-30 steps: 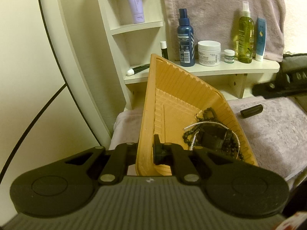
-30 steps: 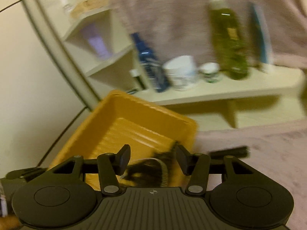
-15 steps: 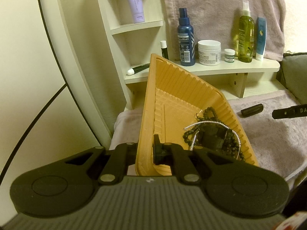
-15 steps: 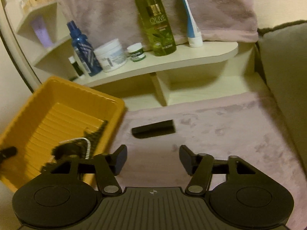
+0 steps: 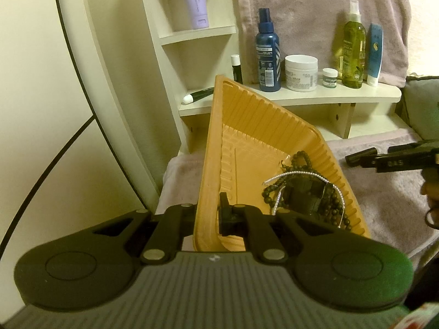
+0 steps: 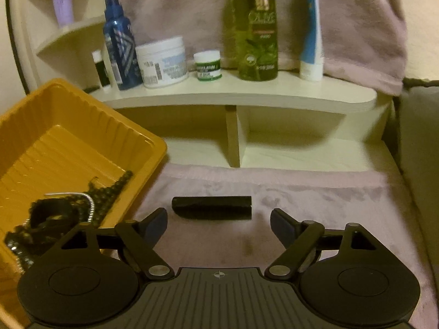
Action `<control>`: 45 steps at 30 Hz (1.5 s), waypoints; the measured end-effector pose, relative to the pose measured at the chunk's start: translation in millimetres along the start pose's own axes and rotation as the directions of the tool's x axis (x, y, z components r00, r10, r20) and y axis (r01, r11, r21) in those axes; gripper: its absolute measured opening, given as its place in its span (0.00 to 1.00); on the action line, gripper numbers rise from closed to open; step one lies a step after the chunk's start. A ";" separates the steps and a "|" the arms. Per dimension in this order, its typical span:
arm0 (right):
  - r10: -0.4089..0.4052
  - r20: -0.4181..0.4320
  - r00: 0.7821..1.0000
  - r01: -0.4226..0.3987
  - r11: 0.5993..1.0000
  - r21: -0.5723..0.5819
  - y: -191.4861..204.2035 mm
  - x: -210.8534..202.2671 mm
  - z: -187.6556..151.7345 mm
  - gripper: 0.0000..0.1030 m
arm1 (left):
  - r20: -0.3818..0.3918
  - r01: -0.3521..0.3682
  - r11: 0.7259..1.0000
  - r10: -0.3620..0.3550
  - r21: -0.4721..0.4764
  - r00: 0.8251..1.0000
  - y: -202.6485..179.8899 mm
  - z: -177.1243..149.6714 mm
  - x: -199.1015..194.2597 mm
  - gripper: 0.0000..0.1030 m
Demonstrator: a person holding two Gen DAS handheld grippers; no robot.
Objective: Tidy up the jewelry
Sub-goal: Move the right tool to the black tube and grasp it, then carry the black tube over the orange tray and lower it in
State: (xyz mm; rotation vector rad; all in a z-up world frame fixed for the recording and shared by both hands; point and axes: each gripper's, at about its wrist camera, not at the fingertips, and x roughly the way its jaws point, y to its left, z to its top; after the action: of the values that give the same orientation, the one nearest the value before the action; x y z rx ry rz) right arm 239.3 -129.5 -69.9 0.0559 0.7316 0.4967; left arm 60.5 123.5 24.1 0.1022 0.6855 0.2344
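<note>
In the left wrist view, a mauve plush cloth (image 5: 384, 192) covers the work surface in front of a cream shelf unit (image 5: 315, 96), with a towel (image 5: 315, 13) of the same mauve hanging behind it. We take the orange tray (image 5: 247, 142) as landmark. Our left gripper (image 5: 208, 213) is clamped on the tray's near wall, one finger inside and one outside, and the tray sits tilted. Inside it, toward the right wall, lie a dark bead necklace (image 5: 301, 161), a pearl strand (image 5: 299, 175) and a black clasp-like piece (image 5: 307, 194), tangled together. Behind the tray the shelf carries a blue spray bottle (image 5: 267, 57), a white jar (image 5: 301, 72), a small green-labelled jar (image 5: 330, 78), an olive bottle (image 5: 353, 52) and a blue tube (image 5: 374, 54); a lilac tube (image 5: 195, 0) stands one shelf higher. Right of the tray, our right gripper (image 5: 365, 159) hovers over the cloth.

In the right wrist view, the tray (image 6: 82, 126) occupies the left edge, its jewelry (image 6: 63, 211) heaped at the near corner. Just right of the tray a black cylinder (image 6: 211, 207) lies crosswise on the cloth (image 6: 329, 205). Our right gripper (image 6: 218, 220) is spread wide and holds nothing, its fingertips flanking the cylinder without touching. Bare cloth extends rightward from the tray to a grey cushion (image 6: 419, 150).
</note>
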 end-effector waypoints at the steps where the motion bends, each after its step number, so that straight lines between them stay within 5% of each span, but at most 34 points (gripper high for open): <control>1: 0.000 -0.005 1.000 0.000 1.000 -0.002 1.3 4.9 0.4 0.81 | -0.001 0.000 1.000 0.000 0.000 1.000 0.1 0.2 0.1 0.06; 12: -0.047 -0.046 0.998 0.044 0.997 -0.061 12.4 38.7 3.7 0.81 | -0.002 0.002 1.000 -0.002 -0.004 1.000 0.8 0.0 0.7 0.06; 17: -0.054 -0.035 0.998 0.051 0.996 -0.070 13.6 33.9 0.7 0.73 | -0.003 0.001 1.000 -0.001 -0.006 1.000 0.5 0.2 0.5 0.06; 45: 0.096 0.073 0.993 -0.089 0.992 -0.094 49.5 -86.6 -34.8 0.73 | -0.003 0.010 1.000 -0.010 -0.029 1.000 3.3 1.1 0.0 0.06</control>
State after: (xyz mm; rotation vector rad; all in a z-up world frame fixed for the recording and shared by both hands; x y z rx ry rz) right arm 141.2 -129.3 -30.8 0.0240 0.6316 0.6124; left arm 60.6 126.7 25.5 0.0706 0.6857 0.2346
